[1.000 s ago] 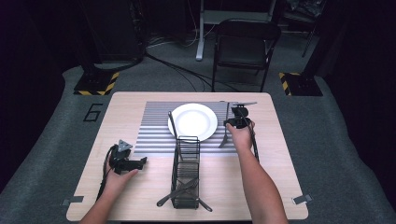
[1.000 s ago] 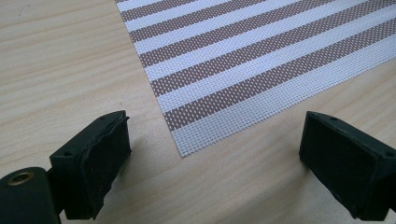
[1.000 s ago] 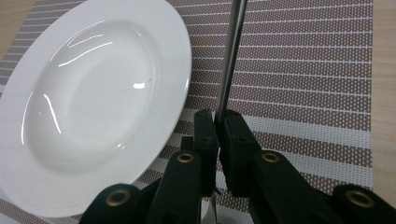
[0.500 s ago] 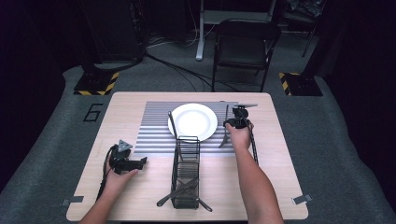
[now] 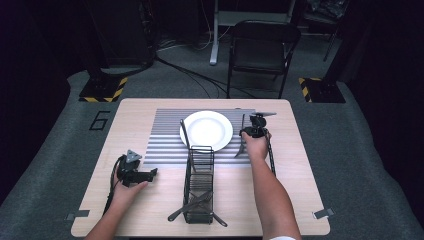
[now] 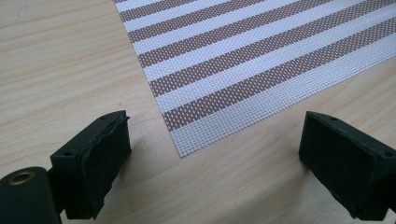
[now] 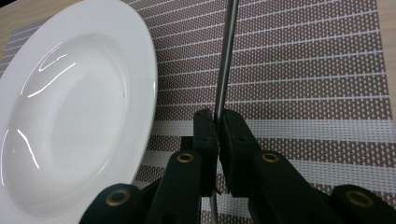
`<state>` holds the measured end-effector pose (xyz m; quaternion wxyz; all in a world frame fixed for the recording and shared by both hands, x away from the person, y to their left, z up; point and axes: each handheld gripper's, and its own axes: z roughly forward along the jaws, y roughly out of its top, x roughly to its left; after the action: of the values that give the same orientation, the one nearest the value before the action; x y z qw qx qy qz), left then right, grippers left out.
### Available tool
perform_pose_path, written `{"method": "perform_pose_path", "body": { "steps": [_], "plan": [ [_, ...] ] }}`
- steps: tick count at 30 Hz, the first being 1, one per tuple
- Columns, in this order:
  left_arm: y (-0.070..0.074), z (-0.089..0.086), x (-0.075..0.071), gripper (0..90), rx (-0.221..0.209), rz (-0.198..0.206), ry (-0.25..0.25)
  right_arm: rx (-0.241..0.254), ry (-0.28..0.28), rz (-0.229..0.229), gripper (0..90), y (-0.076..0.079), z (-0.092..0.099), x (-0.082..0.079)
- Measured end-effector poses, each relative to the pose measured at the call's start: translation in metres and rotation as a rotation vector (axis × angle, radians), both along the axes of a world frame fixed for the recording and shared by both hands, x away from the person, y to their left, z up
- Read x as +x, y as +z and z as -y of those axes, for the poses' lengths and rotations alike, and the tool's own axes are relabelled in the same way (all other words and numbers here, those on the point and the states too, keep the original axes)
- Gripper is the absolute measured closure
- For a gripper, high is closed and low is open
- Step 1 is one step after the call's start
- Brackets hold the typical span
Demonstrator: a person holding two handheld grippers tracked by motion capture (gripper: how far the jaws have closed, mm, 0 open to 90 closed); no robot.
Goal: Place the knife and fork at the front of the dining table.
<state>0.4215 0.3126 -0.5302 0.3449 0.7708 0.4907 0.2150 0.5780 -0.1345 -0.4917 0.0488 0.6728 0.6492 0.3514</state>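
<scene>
one plate (image 5: 206,129), one striped placemat (image 5: 165,140), one wire caddy (image 5: 199,182), one chair (image 5: 262,47)

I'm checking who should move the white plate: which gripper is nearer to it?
The right. The right gripper sits just beside the white plate on the striped placemat, shut on a metal utensil. The left gripper rests open, off the mat's near-left corner.

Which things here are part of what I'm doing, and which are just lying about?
In the job: the utensil gripped by the right gripper, the plate, the striped placemat, the wire caddy.

Lying about: the folding chair, floor cables. The left gripper rests open.
</scene>
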Motion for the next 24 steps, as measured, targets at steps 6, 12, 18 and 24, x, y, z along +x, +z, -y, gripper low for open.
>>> {"method": "perform_pose_path", "body": {
  "steps": [6, 12, 18, 24],
  "plan": [
    [0.0, 0.0, 0.0, 8.9, 0.0, -0.003, -0.002, 0.005, -0.005, -0.01, 84.9, -0.003, 0.0, 0.002],
    [0.0, 0.0, 0.0, 8.9, 0.0, -0.004, -0.003, 0.014, -0.016, -0.013, 84.4, -0.007, -0.001, 0.003],
    [0.0, 0.0, 0.0, 8.9, -0.001, 0.0, 0.0, 0.011, -0.017, -0.018, 84.2, -0.009, -0.001, 0.004],
    [0.0, 0.0, 0.0, 9.0, 0.0, -0.004, -0.002, 0.008, -0.028, -0.037, 83.6, -0.013, -0.002, 0.006]
  ]
}}
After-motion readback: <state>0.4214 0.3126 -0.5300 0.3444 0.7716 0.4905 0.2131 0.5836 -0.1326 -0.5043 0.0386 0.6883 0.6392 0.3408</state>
